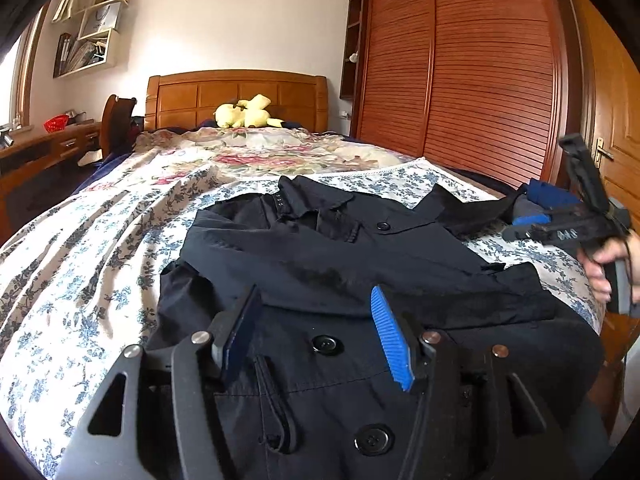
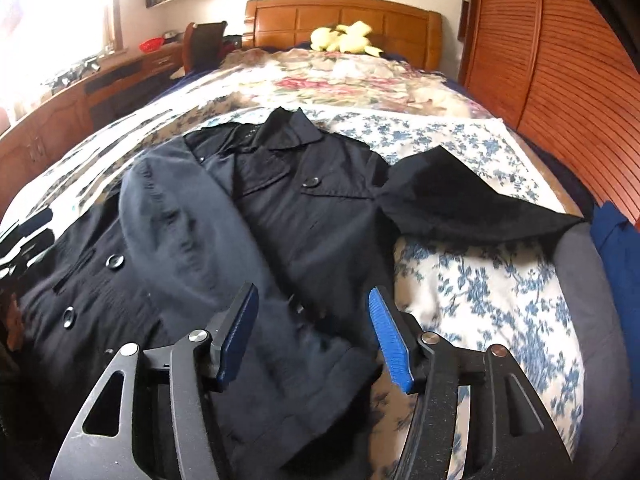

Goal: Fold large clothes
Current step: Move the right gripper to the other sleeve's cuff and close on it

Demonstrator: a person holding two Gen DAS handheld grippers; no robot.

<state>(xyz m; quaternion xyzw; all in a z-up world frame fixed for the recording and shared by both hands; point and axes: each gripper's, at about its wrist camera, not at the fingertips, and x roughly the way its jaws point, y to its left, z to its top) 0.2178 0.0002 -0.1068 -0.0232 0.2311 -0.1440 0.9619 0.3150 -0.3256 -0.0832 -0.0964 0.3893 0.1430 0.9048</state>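
A large dark navy buttoned coat [image 1: 320, 248] is shown spread on a bed covered with a white sheet printed with blue flowers [image 1: 80, 260]. In the left wrist view, the left gripper [image 1: 316, 336] is seen with its jaws parted just above the coat front; a round black button [image 1: 327, 345] lies in the gap between the blue ribbed pads [image 1: 390, 338], and no cloth is pinched. A second black button [image 1: 373, 440] is seen nearer the camera, below the gap. To the far right of this claw, the right gripper [image 1: 532, 224] is held by a hand [image 1: 608, 264] above the bed's edge; its blue pads are seen, but their spacing cannot be read there.

In the right wrist view, the right gripper [image 2: 314, 336] is shown with jaws apart and nothing between its pads. A folded-over sleeve is seen running from ahead-left of this claw down into the gap, where the cuff lies on the coat body. One sleeve [image 2: 460, 200] is stretched out ahead and to the right, reaching a blue garment [image 2: 616, 240] at the bed's right edge.

Beyond both claws, a pink floral quilt [image 2: 340, 84], a yellow plush toy [image 1: 244, 112] and a brown wooden headboard [image 1: 236, 92] are seen. A louvred wooden wardrobe [image 1: 480, 60] stands to the right.
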